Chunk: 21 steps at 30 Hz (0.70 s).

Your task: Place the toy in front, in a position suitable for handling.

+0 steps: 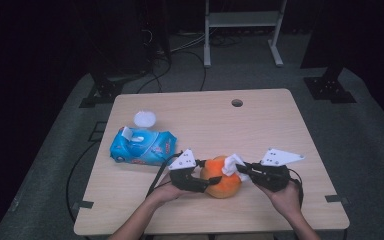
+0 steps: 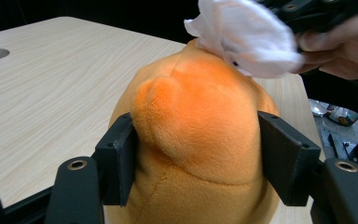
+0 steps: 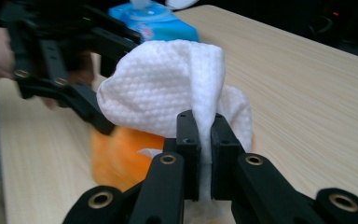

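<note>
Left gripper view shows the round orange plush toy (image 2: 191, 140) squeezed between the left tool's (image 2: 200, 158) two black jaws, whose pads dent its fuzzy sides; it looks soft, light and springy, so a grip low on its flanks seems the safest hold. High view places the toy near the six o'clock edge of the pale wooden bench (image 1: 280, 130), between both hands. Right gripper view shows the right tool (image 3: 205, 154) clamped narrow on a white textured wipe (image 3: 168, 93), pinched at a fold, with the loose part draped over the toy's top. Being limp and thin, the wipe probably needs that tight pinch. At ten o'clock lies a blue soft pack of wipes (image 1: 142, 146), well apart.
</note>
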Motion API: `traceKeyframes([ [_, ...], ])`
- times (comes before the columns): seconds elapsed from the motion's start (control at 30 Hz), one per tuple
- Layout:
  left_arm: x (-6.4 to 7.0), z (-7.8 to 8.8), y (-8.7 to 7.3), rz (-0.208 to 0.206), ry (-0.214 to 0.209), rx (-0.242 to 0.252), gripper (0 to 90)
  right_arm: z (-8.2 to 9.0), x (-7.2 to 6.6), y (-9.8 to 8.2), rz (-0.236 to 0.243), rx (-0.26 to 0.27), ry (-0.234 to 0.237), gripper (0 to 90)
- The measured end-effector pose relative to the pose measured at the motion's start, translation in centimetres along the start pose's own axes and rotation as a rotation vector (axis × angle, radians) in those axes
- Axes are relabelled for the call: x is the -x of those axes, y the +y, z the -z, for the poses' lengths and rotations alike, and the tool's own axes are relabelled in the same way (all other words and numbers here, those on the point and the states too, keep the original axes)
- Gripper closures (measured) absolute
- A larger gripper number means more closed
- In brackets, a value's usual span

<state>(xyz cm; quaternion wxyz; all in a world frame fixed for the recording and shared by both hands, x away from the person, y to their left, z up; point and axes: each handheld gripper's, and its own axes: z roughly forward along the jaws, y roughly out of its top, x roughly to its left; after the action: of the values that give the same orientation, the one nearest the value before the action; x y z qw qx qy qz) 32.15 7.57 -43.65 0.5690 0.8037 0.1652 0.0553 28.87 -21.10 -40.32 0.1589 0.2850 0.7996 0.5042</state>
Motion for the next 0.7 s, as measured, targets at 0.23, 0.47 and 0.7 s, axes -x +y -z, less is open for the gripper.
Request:
traceKeyframes([
  [0.23,0.8,-0.5,0.1,-0.03,0.007,-0.002,34.3,-0.3,-2.0,0.2,0.063,-0.005,0.041,84.2],
  [0.47,2.1,-0.3,0.0,-0.125,-0.049,-0.033,35.0,0.7,0.8,0.2,-0.014,0.023,-0.017,84.2],
  [0.7,1.9,0.4,0.6,-0.11,-0.083,-0.021,21.7,0.6,0.7,-1.1,-0.024,-0.015,0.015,84.2],
])
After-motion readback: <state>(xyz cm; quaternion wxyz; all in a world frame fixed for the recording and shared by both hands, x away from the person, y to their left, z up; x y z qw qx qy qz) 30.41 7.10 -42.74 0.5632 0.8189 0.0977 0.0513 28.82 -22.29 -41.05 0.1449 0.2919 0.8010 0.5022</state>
